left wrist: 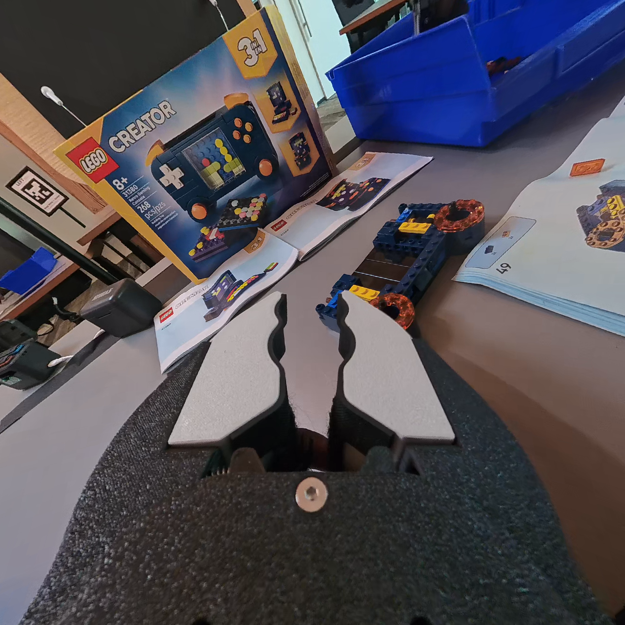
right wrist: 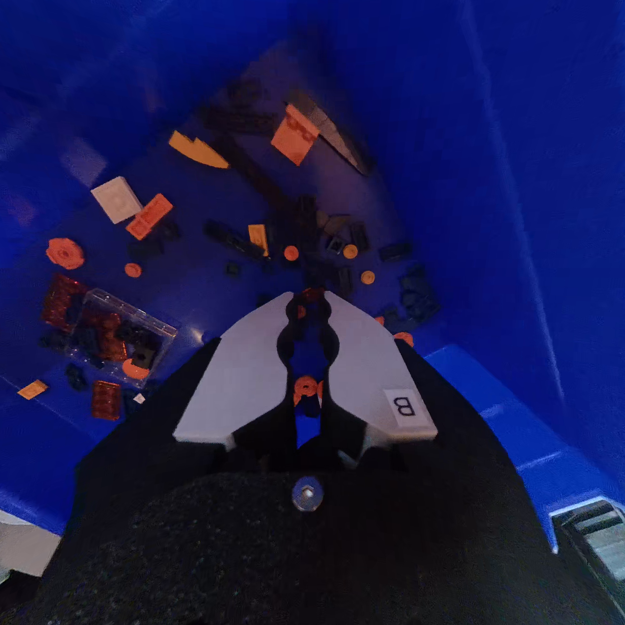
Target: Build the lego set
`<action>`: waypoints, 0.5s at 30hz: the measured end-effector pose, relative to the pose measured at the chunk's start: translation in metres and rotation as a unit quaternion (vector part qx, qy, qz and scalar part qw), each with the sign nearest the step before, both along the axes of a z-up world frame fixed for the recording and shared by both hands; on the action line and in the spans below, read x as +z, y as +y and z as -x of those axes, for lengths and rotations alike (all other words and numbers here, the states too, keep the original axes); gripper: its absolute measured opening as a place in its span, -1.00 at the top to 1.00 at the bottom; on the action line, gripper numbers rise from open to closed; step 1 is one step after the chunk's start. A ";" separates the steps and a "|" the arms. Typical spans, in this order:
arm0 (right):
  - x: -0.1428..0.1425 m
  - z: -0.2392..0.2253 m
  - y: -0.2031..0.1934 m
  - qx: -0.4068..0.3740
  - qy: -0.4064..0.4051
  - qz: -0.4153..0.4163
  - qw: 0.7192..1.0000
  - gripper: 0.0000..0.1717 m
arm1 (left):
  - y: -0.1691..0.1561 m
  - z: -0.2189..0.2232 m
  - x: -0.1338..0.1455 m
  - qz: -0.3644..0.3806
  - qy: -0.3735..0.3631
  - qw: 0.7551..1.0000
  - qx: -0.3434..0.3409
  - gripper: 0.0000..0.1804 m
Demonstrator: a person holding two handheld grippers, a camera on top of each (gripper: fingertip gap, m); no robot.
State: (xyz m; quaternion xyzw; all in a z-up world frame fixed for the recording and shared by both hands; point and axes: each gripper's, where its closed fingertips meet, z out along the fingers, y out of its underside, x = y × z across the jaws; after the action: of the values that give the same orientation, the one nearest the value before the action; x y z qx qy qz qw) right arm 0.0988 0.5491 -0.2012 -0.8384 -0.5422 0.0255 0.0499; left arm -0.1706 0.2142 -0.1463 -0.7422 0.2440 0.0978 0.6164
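Observation:
My left gripper (left wrist: 313, 297) is open and empty, low over the grey table (left wrist: 473, 355). Its right fingertip (left wrist: 348, 304) stands just in front of the near end of a dark blue brick model (left wrist: 419, 250). The model has yellow plates and two see-through orange rings, one far (left wrist: 458, 214) and one near (left wrist: 394, 306). My right gripper (right wrist: 309, 296) reaches down inside a blue bin (right wrist: 473, 169). Its tips are closed on a small see-through orange piece (right wrist: 311, 293). Loose orange, dark and white pieces lie on the bin floor below.
A toy brick set box (left wrist: 203, 162) stands behind two booklets, one near (left wrist: 220, 304) and one far (left wrist: 348, 199). An open manual (left wrist: 558, 236) with an orange plate (left wrist: 586, 167) on it lies at the right. The blue bin (left wrist: 473, 88) stands at the back right. A clear panel piece (right wrist: 118, 334) lies in the bin.

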 end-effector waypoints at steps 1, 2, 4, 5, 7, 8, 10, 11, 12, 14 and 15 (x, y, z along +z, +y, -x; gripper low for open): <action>-0.003 -0.002 -0.002 -0.017 -0.004 0.009 1.000 0.87 | 0.000 0.000 0.000 0.001 0.000 1.000 0.000 0.69; -0.005 -0.003 -0.003 -0.032 -0.006 0.016 0.999 0.86 | 0.000 0.000 -0.001 0.002 0.000 1.000 0.000 0.69; -0.005 -0.002 -0.002 -0.057 0.003 0.018 0.998 0.82 | 0.000 -0.001 -0.001 0.002 0.002 1.000 -0.001 0.69; -0.004 -0.003 -0.002 -0.064 0.003 0.019 0.998 0.80 | 0.000 -0.001 -0.001 0.002 0.004 1.000 -0.002 0.69; -0.004 -0.005 -0.002 -0.071 -0.007 0.017 0.997 0.79 | 0.000 -0.001 -0.002 0.003 0.005 1.000 -0.002 0.69; -0.003 -0.005 -0.002 -0.072 -0.009 0.014 0.997 0.78 | 0.000 -0.001 -0.002 0.003 0.005 1.000 -0.002 0.70; -0.002 -0.004 -0.002 -0.079 -0.011 0.011 0.997 0.78 | 0.000 -0.001 -0.002 0.003 0.006 1.000 -0.002 0.70; -0.004 -0.004 -0.002 -0.081 -0.013 0.011 0.997 0.78 | 0.000 -0.001 -0.002 0.004 0.006 1.000 -0.002 0.70; -0.005 -0.004 -0.003 -0.082 -0.015 0.010 0.997 0.80 | 0.000 -0.001 -0.002 0.004 0.007 1.000 -0.002 0.70; -0.006 -0.006 0.000 -0.088 -0.021 -0.004 0.996 0.87 | 0.000 -0.001 -0.002 0.004 0.010 1.000 -0.003 0.70; -0.006 -0.005 0.001 -0.093 -0.023 -0.006 0.995 0.87 | 0.000 -0.002 -0.002 0.004 0.012 1.000 -0.003 0.69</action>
State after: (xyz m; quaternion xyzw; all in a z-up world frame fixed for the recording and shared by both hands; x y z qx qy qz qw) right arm 0.1039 0.5498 -0.2073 -0.8850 -0.4634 -0.0018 0.0449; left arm -0.1690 0.2143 -0.1483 -0.7430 0.2537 0.1039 0.6106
